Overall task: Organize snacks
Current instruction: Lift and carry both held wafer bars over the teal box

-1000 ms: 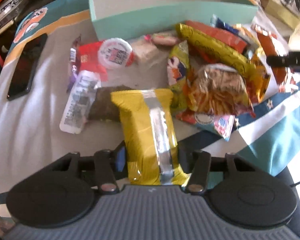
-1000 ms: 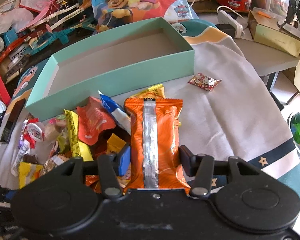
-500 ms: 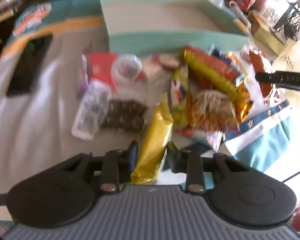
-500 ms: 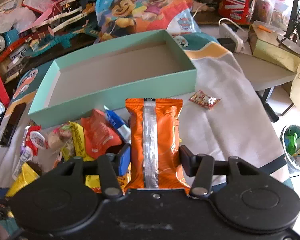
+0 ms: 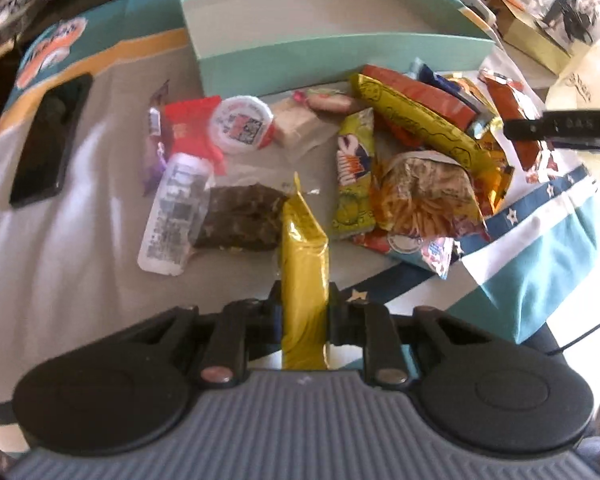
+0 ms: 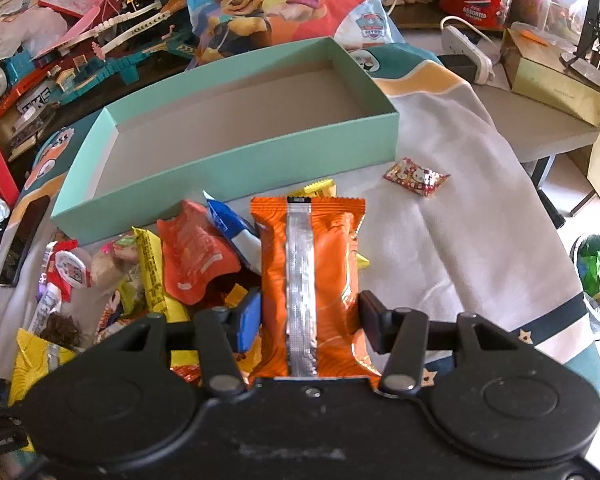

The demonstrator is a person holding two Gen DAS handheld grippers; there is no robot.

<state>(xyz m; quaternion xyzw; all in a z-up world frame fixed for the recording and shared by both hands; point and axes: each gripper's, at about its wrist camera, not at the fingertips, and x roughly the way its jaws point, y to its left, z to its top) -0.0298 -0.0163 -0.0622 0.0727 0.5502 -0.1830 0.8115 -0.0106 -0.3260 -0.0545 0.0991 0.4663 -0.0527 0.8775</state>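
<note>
Two packets are gripped, one in each tool. The left gripper [image 5: 303, 312] has just been closing and now pinches a yellow packet [image 5: 303, 264] edge-on, above the grey cloth [image 5: 60, 240] near the dark brownie pack [image 5: 240, 220]. Further right, the right gripper [image 6: 309, 320] clamps an orange packet [image 6: 308, 264] flat, its silver seam up, over the snack pile [image 6: 172, 264] just before the empty teal box [image 6: 236, 160].
</note>
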